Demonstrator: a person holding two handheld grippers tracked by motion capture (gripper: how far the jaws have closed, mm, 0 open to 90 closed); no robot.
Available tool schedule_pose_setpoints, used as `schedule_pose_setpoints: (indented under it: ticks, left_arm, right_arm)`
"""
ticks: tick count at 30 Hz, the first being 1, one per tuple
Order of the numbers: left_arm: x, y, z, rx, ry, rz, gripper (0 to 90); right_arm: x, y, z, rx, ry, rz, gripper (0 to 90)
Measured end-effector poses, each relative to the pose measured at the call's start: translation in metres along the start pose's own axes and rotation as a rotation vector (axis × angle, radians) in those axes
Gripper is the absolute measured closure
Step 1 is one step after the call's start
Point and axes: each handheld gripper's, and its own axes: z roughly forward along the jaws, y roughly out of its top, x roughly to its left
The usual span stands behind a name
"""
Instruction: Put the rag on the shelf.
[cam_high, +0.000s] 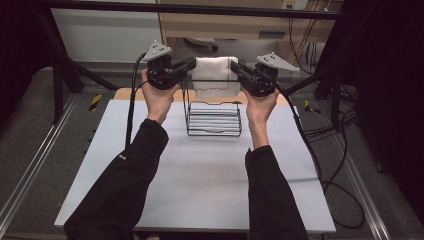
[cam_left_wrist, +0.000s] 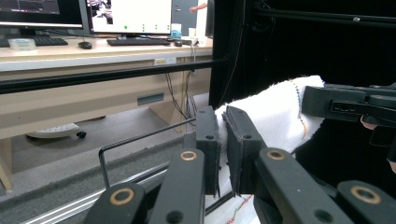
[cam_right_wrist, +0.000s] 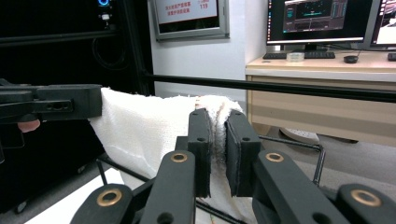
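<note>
Evidently, I hold both my left claw (cam_high: 192, 63) and right claw (cam_high: 233, 66) clamped on the white towel's (cam_high: 215, 75) top corners, keeping it spread flat above the far rail of the wire rack (cam_high: 214, 119) for draping.

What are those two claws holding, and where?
A white towel: left gripper and right gripper each pinch an upper corner, above the wire rack.

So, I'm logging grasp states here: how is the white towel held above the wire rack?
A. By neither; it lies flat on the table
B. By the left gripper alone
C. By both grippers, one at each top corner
C: the left gripper and the right gripper each pinch the white towel, holding it up over the wire rack.
</note>
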Motion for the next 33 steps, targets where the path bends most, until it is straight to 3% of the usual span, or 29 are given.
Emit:
schedule_pose_setpoints:
  ticks: [15,33]
  left_arm:
    - [-0.005,-0.013,-0.010,0.038,-0.030,0.004,82.9]
    - [-0.015,-0.030,-0.021,0.134,-0.066,0.017,77.9]
  right_arm:
    - [0.004,-0.008,-0.012,0.039,0.034,-0.046,81.6]
    - [0.007,-0.023,-0.025,0.110,0.068,-0.095,81.3]
